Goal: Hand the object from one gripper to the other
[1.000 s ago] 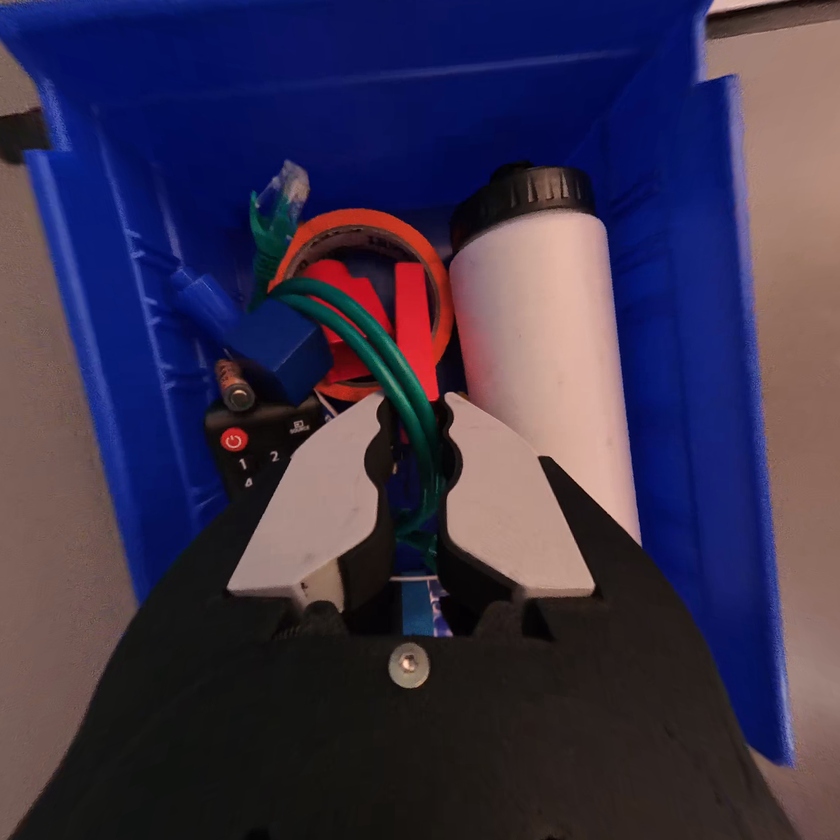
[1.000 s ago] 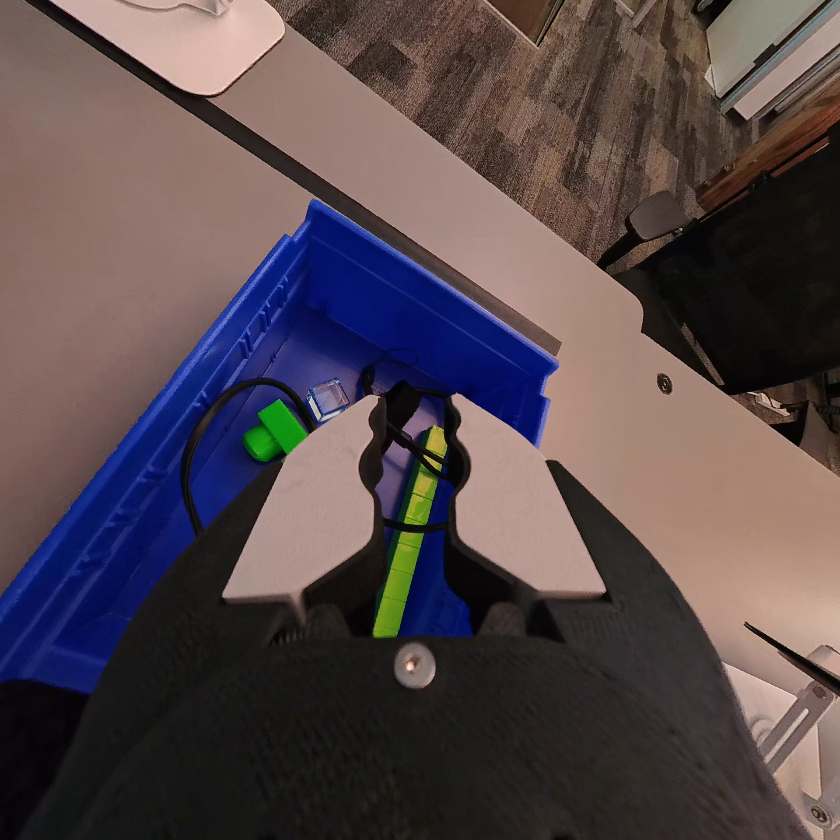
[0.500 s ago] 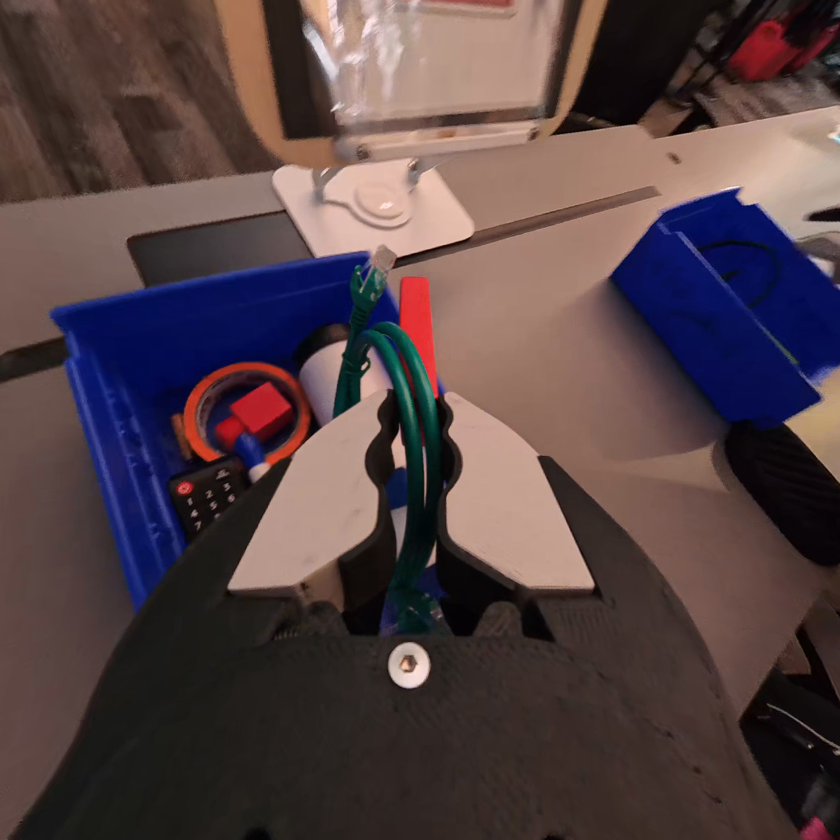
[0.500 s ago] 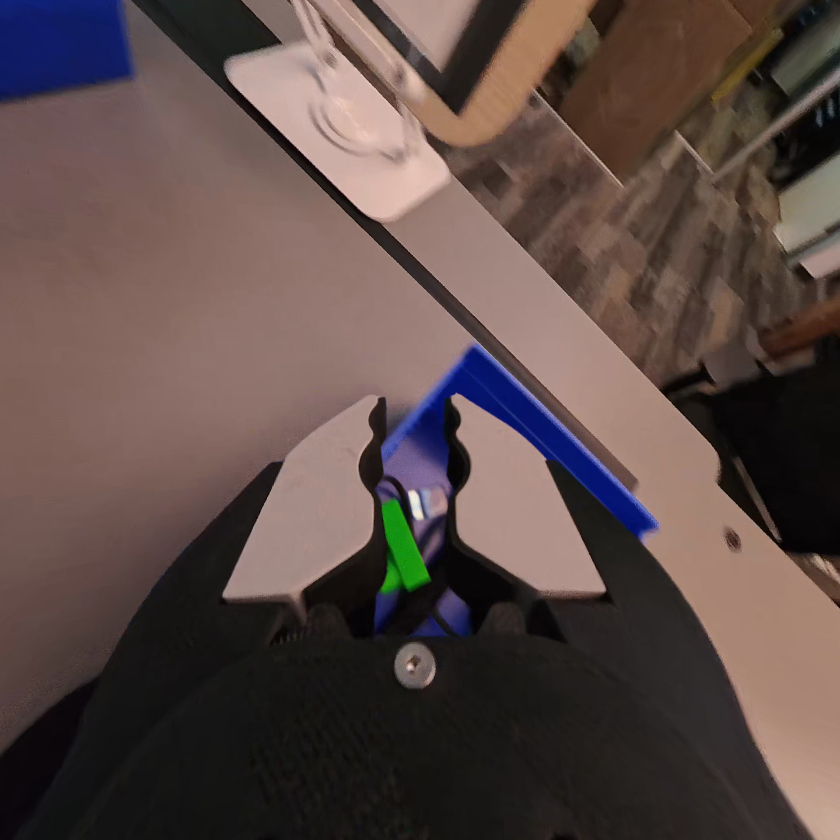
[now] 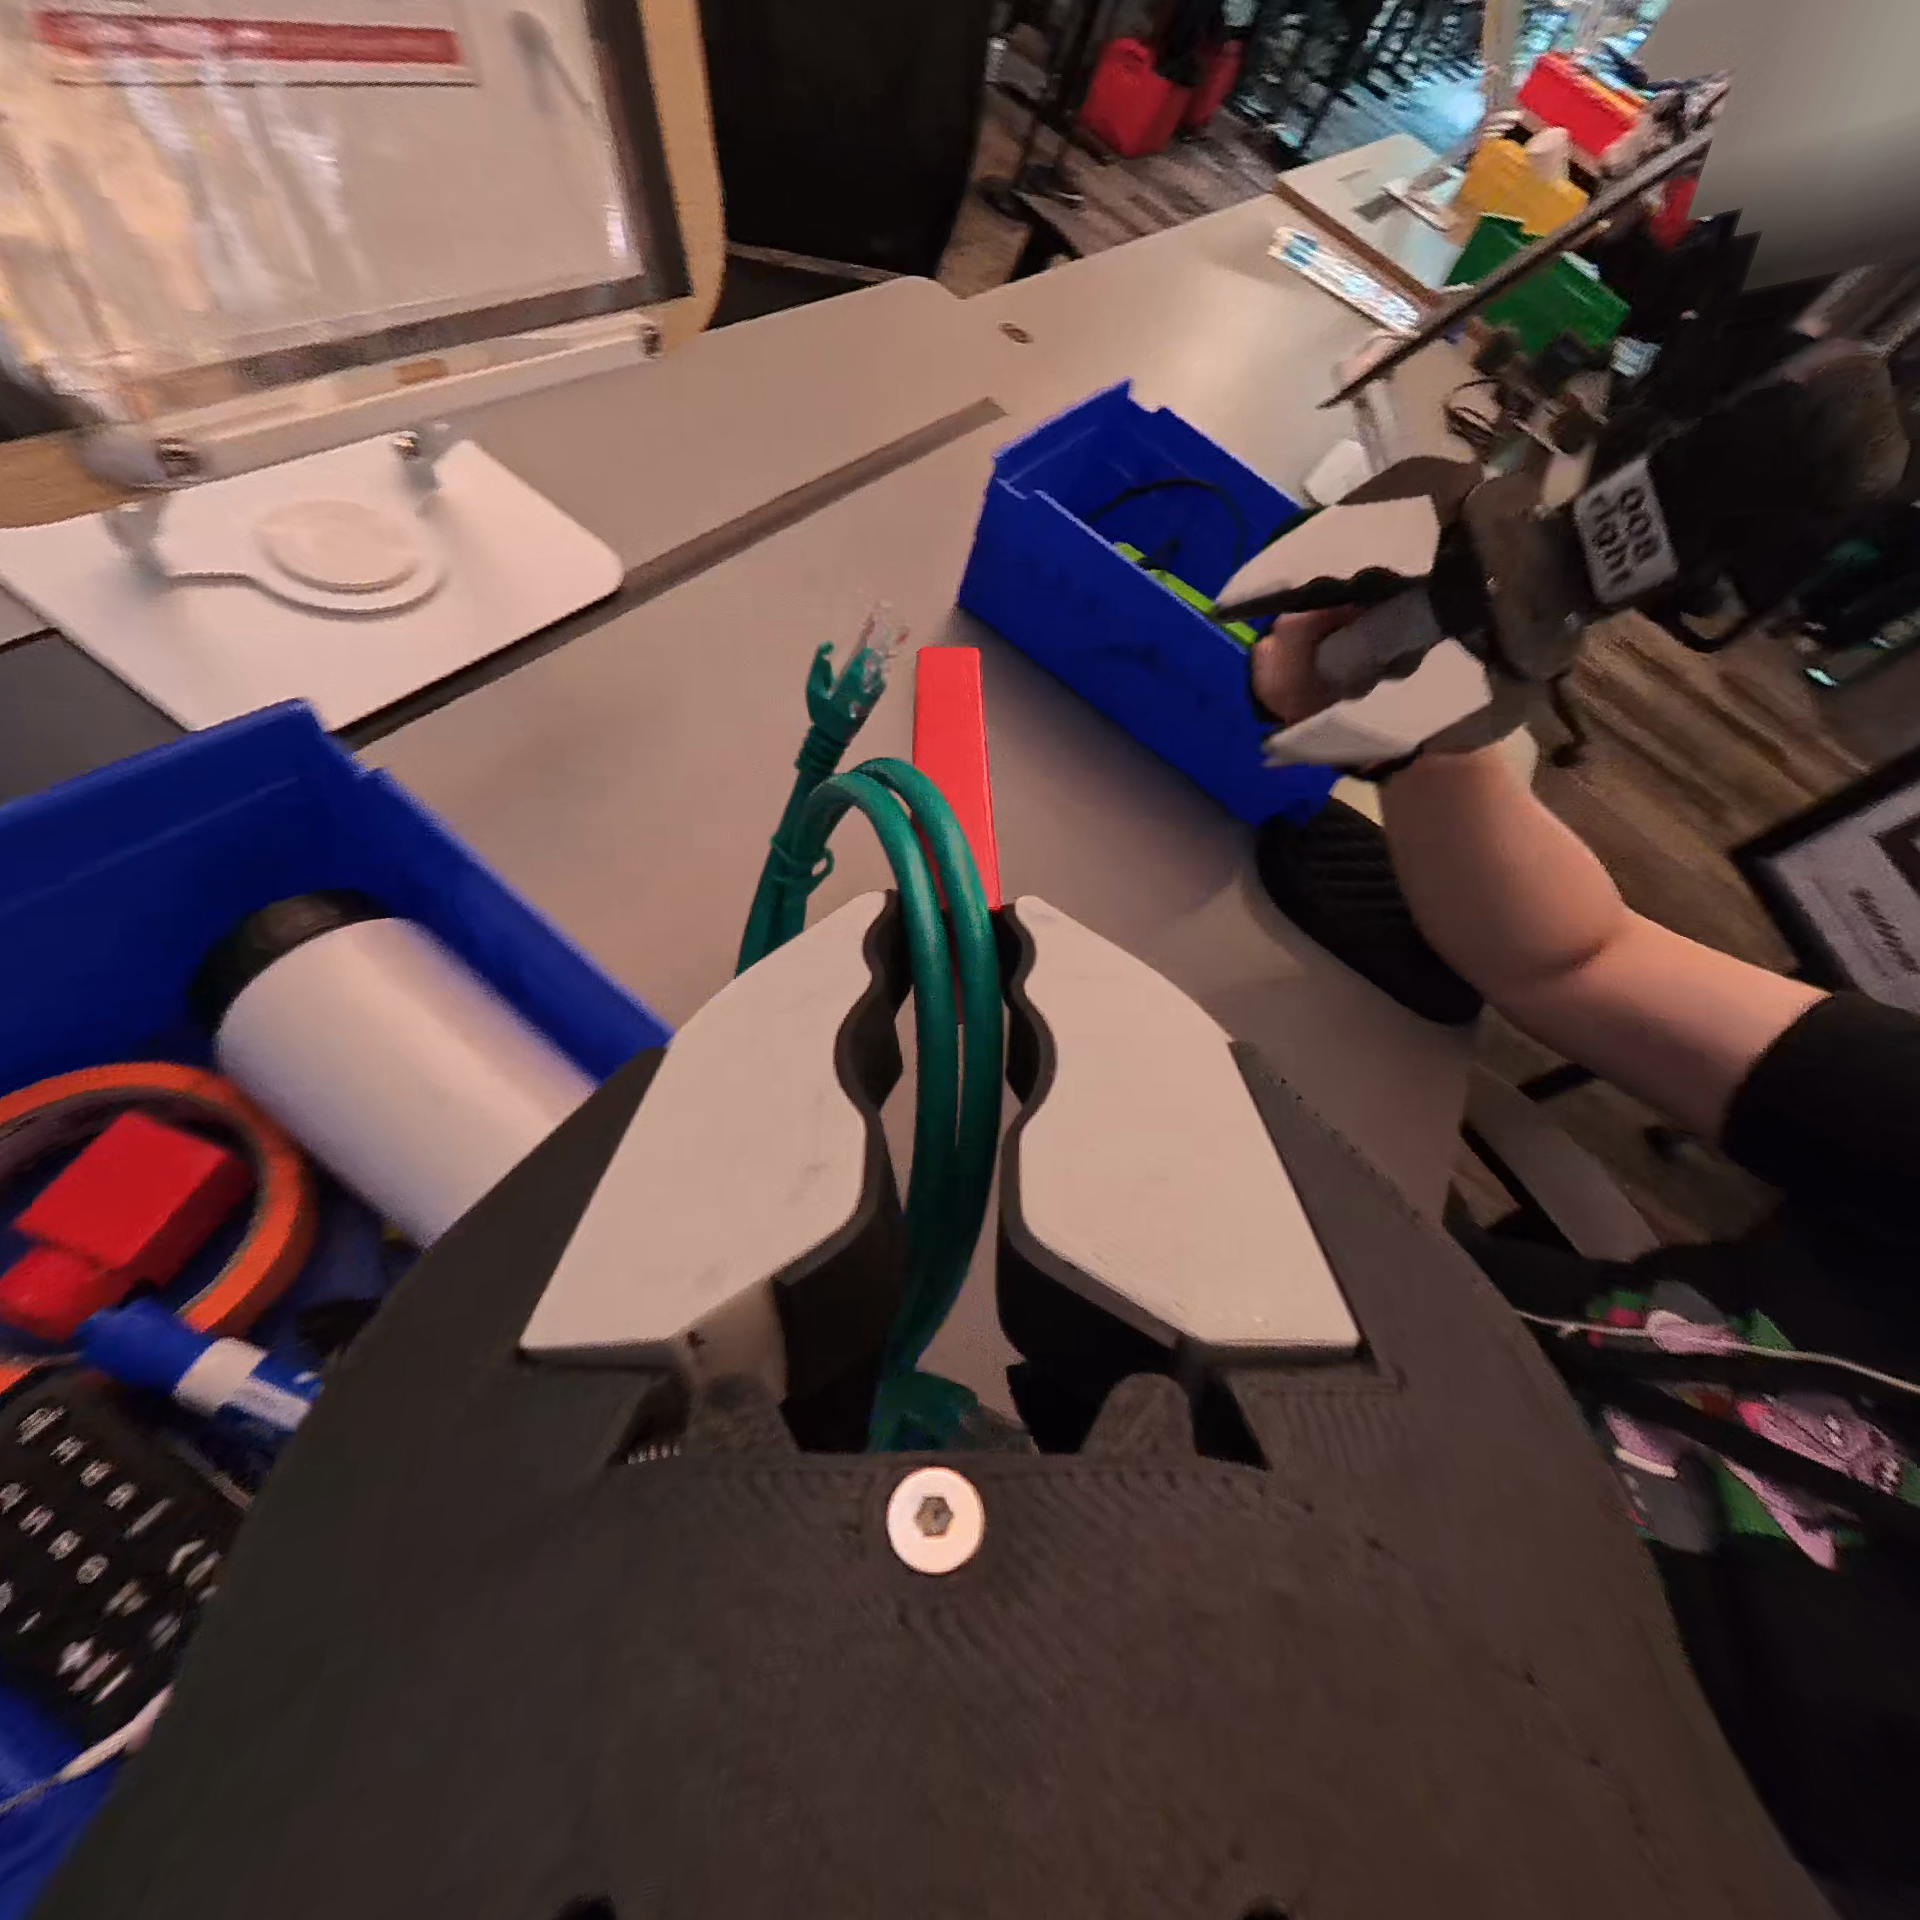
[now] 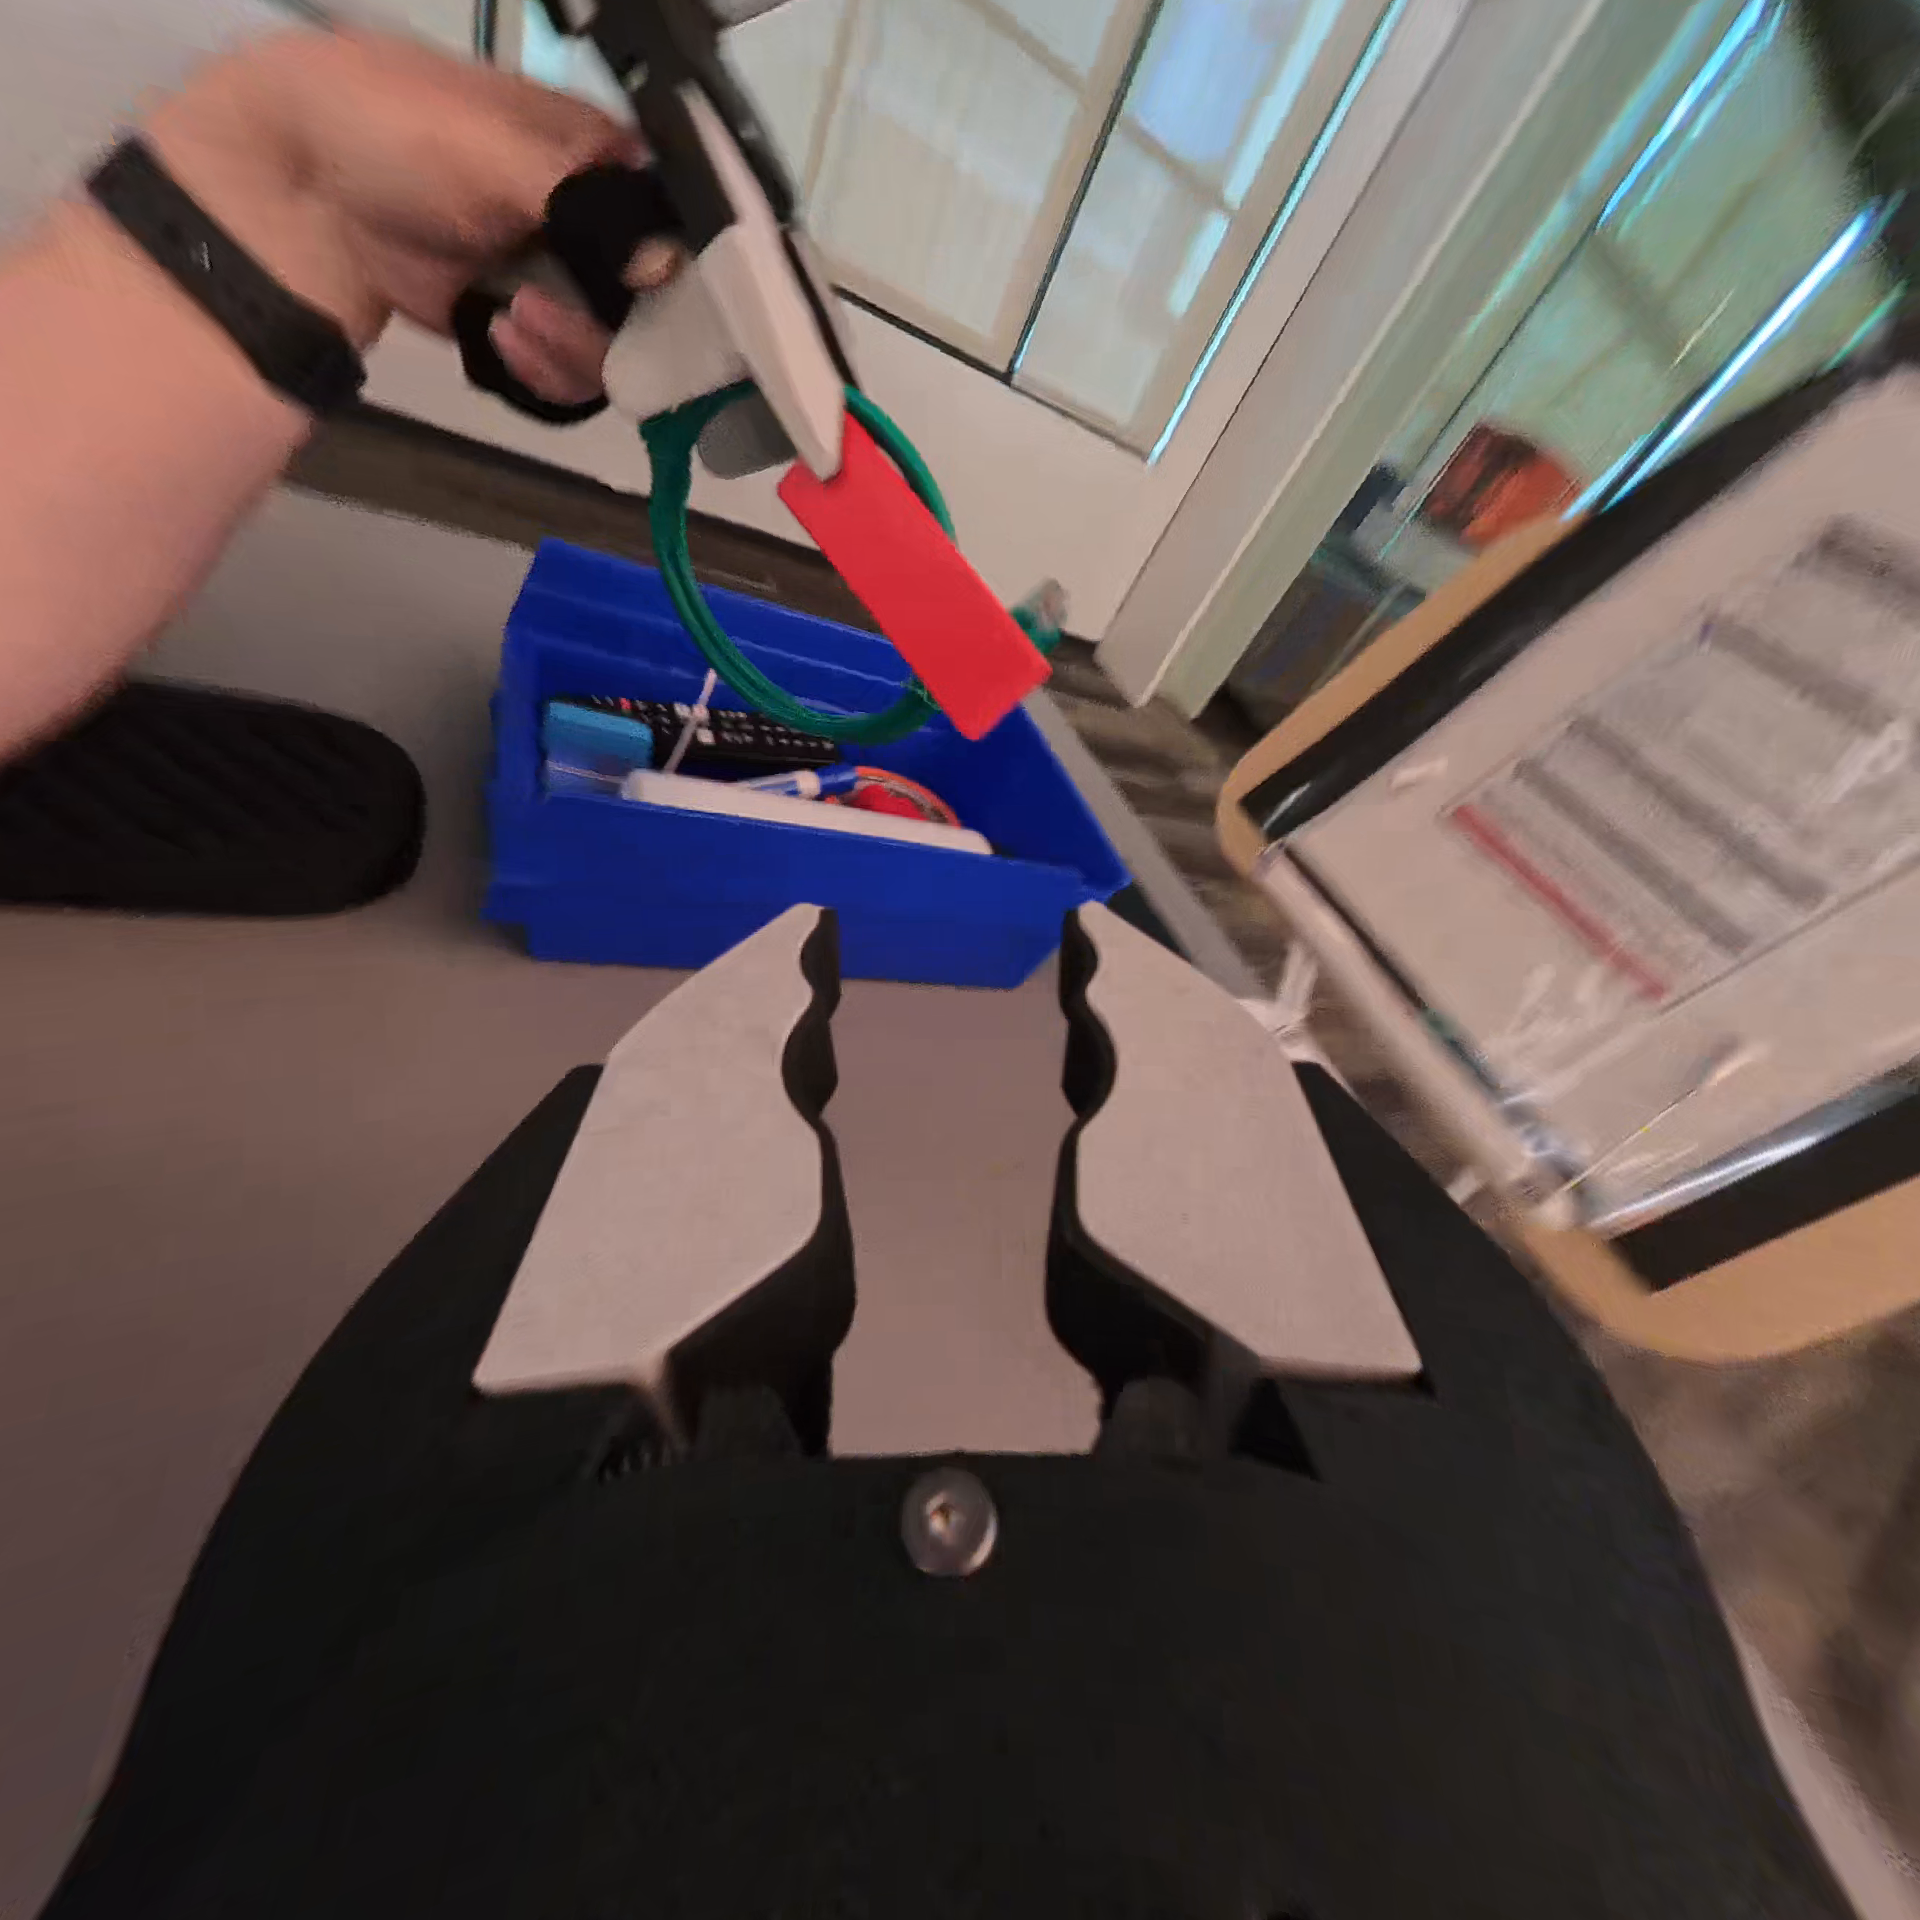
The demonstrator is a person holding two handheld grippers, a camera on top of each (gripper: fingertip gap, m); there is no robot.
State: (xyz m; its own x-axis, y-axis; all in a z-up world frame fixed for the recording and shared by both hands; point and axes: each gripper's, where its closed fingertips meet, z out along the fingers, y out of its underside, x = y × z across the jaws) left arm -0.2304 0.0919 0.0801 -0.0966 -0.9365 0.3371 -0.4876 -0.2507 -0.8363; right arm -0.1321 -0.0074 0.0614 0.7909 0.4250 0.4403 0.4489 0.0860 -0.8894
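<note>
From my left camera I see the left gripper (image 5: 945,914) clenched on two things at once: a looped green cable (image 5: 951,997) and a flat red strip (image 5: 958,769) that sticks up past the fingertips beside the cable's clear-tipped plug (image 5: 868,665). The whole bundle is in the air above the grey table (image 5: 727,488), between the two bins.

Below and to the left sits the near blue bin (image 5: 312,790), holding a white bottle (image 5: 405,1070) with a black cap, an orange tape roll (image 5: 281,1184) with a red block (image 5: 135,1195) inside it, a blue marker (image 5: 197,1361) and a black remote (image 5: 83,1538).

Farther right stands a second blue bin (image 5: 1101,623) with a black cord and something lime green inside; I can't make out what the green item is from here. Above that bin hangs the right gripper (image 5: 1247,665), held in a hand (image 5: 1288,665).

My right camera shows the right gripper (image 6: 945,935) with its jaws parted and nothing between them, aimed at the near blue bin (image 6: 790,894). Up and to the left in that view, the left gripper (image 6: 810,436) grips the red strip (image 6: 914,592), which slants downward, with the green cable (image 6: 727,644) looping beneath it. The two grippers are well apart. A framed clear panel (image 6: 1621,914) stands at the right.
</note>
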